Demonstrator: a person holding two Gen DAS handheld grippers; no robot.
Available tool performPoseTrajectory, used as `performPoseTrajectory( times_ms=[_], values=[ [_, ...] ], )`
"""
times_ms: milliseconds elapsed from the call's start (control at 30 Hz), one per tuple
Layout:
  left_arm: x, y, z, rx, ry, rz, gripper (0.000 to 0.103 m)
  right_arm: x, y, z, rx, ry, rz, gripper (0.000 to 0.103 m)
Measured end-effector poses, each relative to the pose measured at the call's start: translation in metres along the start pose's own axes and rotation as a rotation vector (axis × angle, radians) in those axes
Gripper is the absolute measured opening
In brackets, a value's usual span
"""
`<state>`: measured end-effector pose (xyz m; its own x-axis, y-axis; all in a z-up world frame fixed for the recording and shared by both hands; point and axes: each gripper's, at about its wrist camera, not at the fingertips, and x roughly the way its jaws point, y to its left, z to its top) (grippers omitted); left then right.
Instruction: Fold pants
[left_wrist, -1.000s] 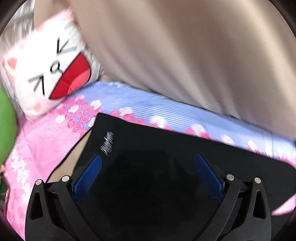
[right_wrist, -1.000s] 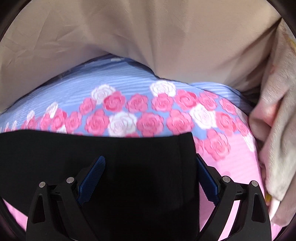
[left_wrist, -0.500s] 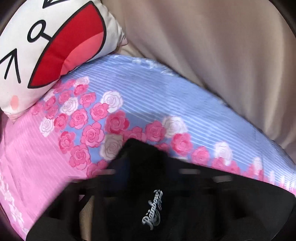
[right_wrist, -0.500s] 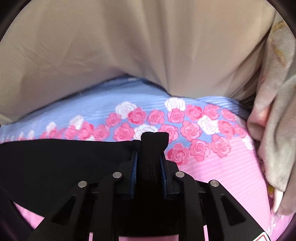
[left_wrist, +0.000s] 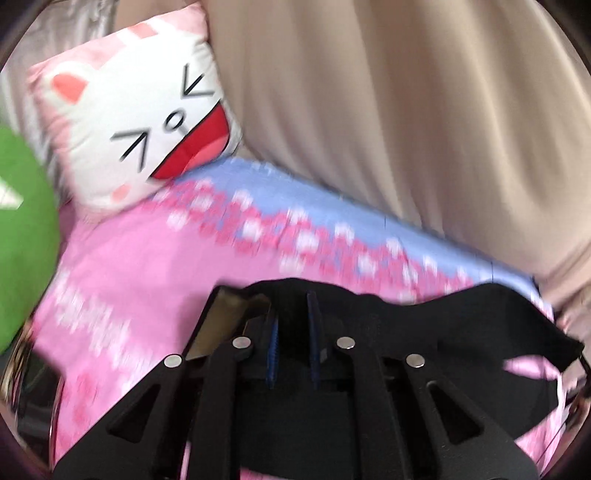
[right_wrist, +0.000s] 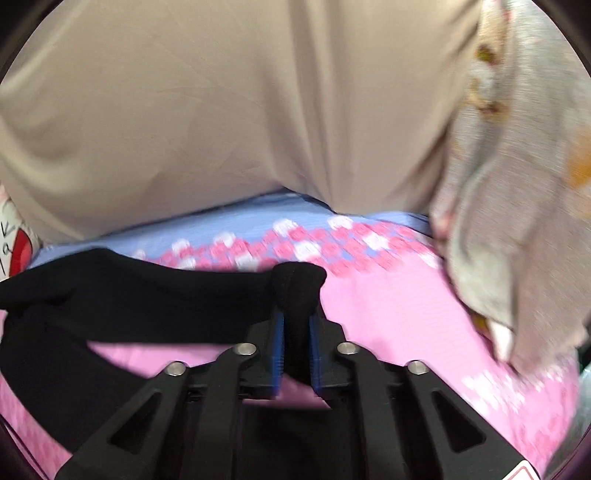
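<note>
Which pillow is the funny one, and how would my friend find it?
Start at the pink flowery bedsheet below the beige curtain. At its far left corner leans the cat pillow. Only it has pink ears, squinting eyes and a wide red mouth; the green cushion beside it doesn't.

Black pants — edge bunched, lifted, draped over pink bedsheet

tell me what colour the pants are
Plain black pants, clearest in the right wrist view.
</note>
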<state>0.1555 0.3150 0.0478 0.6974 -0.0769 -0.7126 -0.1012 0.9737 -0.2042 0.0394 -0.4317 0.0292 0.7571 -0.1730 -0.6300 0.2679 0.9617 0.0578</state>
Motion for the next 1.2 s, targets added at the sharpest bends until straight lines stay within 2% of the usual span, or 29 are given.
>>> performPoseTrajectory(
  times_ms=[133,200,267,300,367,400,433,467,533,600,667,700,733,767,833,933,967,1033,1100,1133,1200],
  values=[
    [0.002,0.016,-0.061,0.014,0.11,0.08,0.013,-0.02,-0.018,-0.048,0.009,0.075,-0.006,0.009],
    [0.005,0.028,-0.086,-0.031,0.14,0.122,0.014,-0.021,-0.021,-0.067,-0.003,0.109,-0.027,0.011],
    [-0.003,0.036,-0.107,-0.097,0.126,0.153,0.025,-0.029,-0.022,-0.086,0.002,0.127,-0.041,0.016],
    [-0.009,0.037,-0.113,-0.127,0.108,0.123,0.032,-0.033,-0.02,-0.093,0.006,0.132,-0.036,0.016],
    [-0.018,0.033,-0.12,-0.182,0.081,0.056,0.083,-0.043,-0.012,-0.102,-0.011,0.12,-0.057,0.017],
    [-0.018,0.026,-0.121,-0.217,0.075,0.0,0.089,-0.049,-0.003,-0.106,-0.028,0.111,-0.064,0.017],
    [-0.016,0.022,-0.121,-0.238,0.073,-0.037,0.09,-0.056,0.007,-0.109,-0.041,0.095,-0.048,0.02],
    [-0.01,0.018,-0.118,-0.26,0.079,-0.078,0.09,-0.058,0.012,-0.109,-0.044,0.087,-0.044,0.028],
    [0.009,0.016,-0.111,-0.329,0.103,-0.146,0.09,-0.065,0.025,-0.112,-0.048,0.069,-0.028,0.034],
    [0.029,0.017,-0.107,-0.388,0.137,-0.199,0.09,-0.071,0.038,-0.117,-0.047,0.055,-0.008,0.034],
    [0.056,0.023,-0.105,-0.489,0.198,-0.254,0.09,-0.076,0.049,-0.122,-0.05,0.06,0.022,0.035],
    [0.067,0.027,-0.105,-0.534,0.215,-0.283,0.089,-0.078,0.054,-0.125,-0.05,0.06,0.026,0.036],
    [0.069,0.028,-0.104,-0.548,0.208,-0.28,0.079,-0.081,0.058,-0.129,-0.054,0.065,0.032,0.04],
    [0.068,0.029,-0.098,-0.54,0.189,-0.272,0.048,-0.083,0.061,-0.132,-0.054,0.067,0.035,0.046],
    [0.061,0.03,-0.088,-0.511,0.187,-0.252,0.013,-0.086,0.065,-0.135,-0.035,0.07,0.057,0.049],
    [0.021,0.039,-0.077,-0.475,0.114,-0.267,0.008,-0.092,0.067,-0.136,-0.014,0.063,0.097,0.049],
    [0.004,0.044,-0.076,-0.455,0.092,-0.245,0.006,-0.092,0.065,-0.137,-0.008,0.063,0.104,0.051],
    [-0.018,0.054,-0.079,-0.425,0.068,-0.167,0.003,-0.092,0.059,-0.139,0.017,0.07,0.121,0.055],
    [-0.034,0.065,-0.085,-0.375,0.023,0.028,0.001,-0.087,0.047,-0.144,0.077,0.09,0.143,0.055],
    [-0.035,0.071,-0.088,-0.37,0.022,0.057,0.001,-0.083,0.041,-0.146,0.111,0.104,0.156,0.055],
    [-0.027,0.082,-0.097,-0.396,0.076,0.022,0.001,-0.073,0.025,-0.152,0.206,0.139,0.18,0.055]
  ],
)
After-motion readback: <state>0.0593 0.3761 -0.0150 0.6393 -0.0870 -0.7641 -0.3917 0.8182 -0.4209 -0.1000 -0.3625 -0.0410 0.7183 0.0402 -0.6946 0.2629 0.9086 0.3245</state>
